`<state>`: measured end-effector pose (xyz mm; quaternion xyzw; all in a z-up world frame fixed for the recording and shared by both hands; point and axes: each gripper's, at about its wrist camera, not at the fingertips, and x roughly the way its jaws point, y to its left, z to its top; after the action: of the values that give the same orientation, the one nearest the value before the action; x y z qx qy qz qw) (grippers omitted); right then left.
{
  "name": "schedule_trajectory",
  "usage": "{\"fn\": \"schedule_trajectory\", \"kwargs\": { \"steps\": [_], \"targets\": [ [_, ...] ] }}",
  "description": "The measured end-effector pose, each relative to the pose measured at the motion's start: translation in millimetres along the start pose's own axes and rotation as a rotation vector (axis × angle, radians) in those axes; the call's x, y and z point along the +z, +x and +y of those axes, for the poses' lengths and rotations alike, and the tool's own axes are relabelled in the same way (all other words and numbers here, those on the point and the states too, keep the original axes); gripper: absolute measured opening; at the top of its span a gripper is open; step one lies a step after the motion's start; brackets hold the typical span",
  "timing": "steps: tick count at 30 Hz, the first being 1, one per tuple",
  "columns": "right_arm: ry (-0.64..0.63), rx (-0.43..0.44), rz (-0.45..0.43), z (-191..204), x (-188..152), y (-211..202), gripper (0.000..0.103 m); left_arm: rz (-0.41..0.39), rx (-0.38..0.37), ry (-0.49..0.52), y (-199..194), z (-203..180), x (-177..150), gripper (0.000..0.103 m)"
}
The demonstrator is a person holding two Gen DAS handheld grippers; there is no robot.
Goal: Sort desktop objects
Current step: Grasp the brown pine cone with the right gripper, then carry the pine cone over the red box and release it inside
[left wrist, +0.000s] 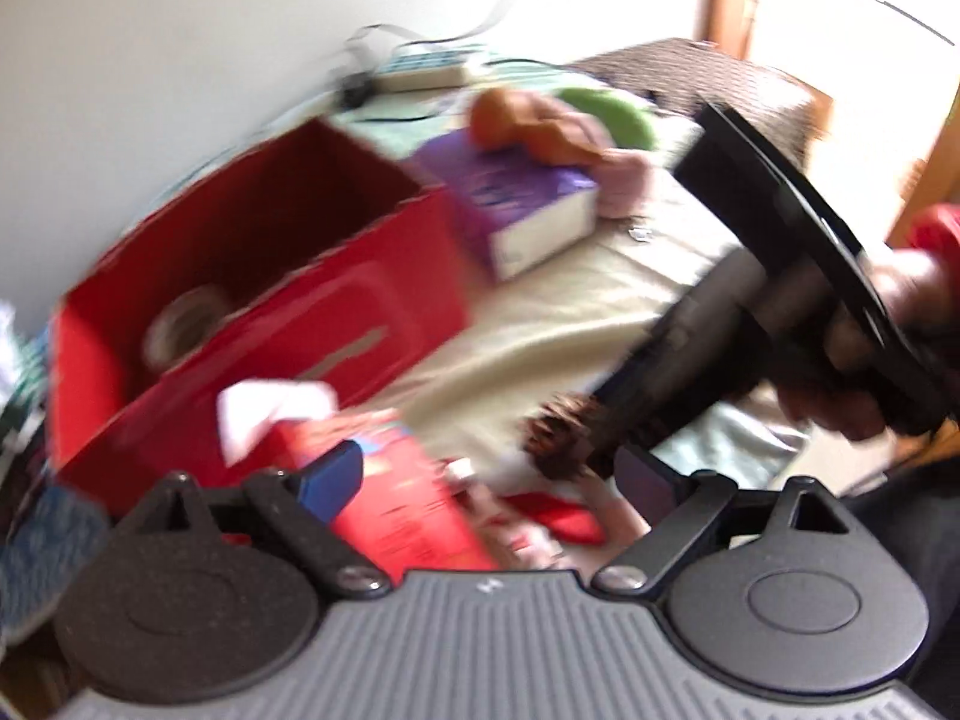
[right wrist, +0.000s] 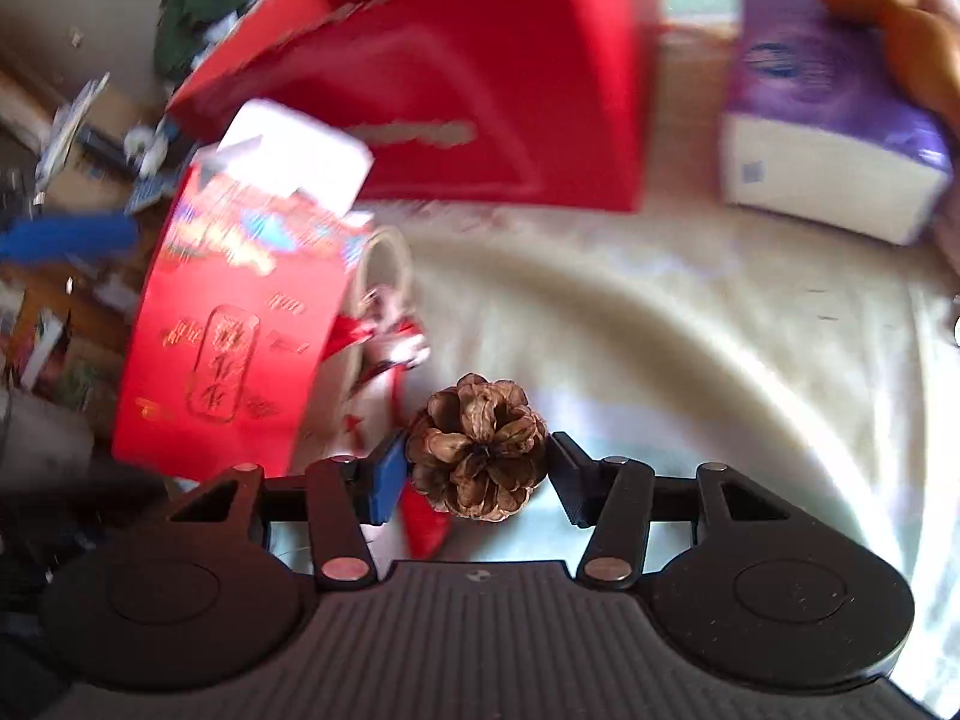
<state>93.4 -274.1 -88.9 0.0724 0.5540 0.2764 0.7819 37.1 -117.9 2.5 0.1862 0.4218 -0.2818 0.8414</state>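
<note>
My right gripper [right wrist: 477, 468] is shut on a brown pine cone [right wrist: 480, 450] and holds it over the cream cloth. In the left wrist view the same gripper [left wrist: 606, 450] reaches in from the right with the pine cone [left wrist: 555, 441] at its tip. My left gripper [left wrist: 495, 474] is open and empty, above a red packet [left wrist: 396, 498]. An open red box [left wrist: 270, 300] stands at the left with a tape roll [left wrist: 183, 324] inside; it also shows at the top of the right wrist view [right wrist: 480, 78].
A purple tissue pack [left wrist: 522, 210] [right wrist: 828, 126] lies behind the box, with an orange and pink soft toy [left wrist: 540, 120] on it. A red packet [right wrist: 240, 324] leans by a tape roll [right wrist: 384, 276]. A power strip [left wrist: 420, 72] lies by the wall.
</note>
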Motion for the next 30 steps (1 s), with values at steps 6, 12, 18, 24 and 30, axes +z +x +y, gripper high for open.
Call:
{"fn": "schedule_trajectory", "kwargs": {
  "steps": [6, 12, 18, 24, 30],
  "targets": [
    [0.084, 0.036, -0.07, -18.7, 10.5, -34.4, 0.054, 0.006, -0.03, 0.054, 49.9, -16.1, 14.1, 0.076],
    [0.058, 0.112, -0.154, -6.4, 38.7, -75.0, 0.053, -0.082, 0.021, 0.055, 48.7, -12.1, 33.4, 0.032],
    [-0.038, 0.146, -0.212, 23.6, 75.6, -98.5, 0.053, -0.189, 0.099, 0.037, 14.8, 17.3, 48.0, 0.025],
    [-0.195, 0.168, -0.257, 67.4, 138.3, -87.9, 0.053, -0.232, 0.249, -0.005, -5.9, 77.7, 58.8, 0.026],
    [-0.188, 0.198, -0.1, 97.5, 215.7, 6.8, 0.053, -0.048, 0.297, -0.171, 28.2, 164.1, 43.3, 0.029]
  ]
}}
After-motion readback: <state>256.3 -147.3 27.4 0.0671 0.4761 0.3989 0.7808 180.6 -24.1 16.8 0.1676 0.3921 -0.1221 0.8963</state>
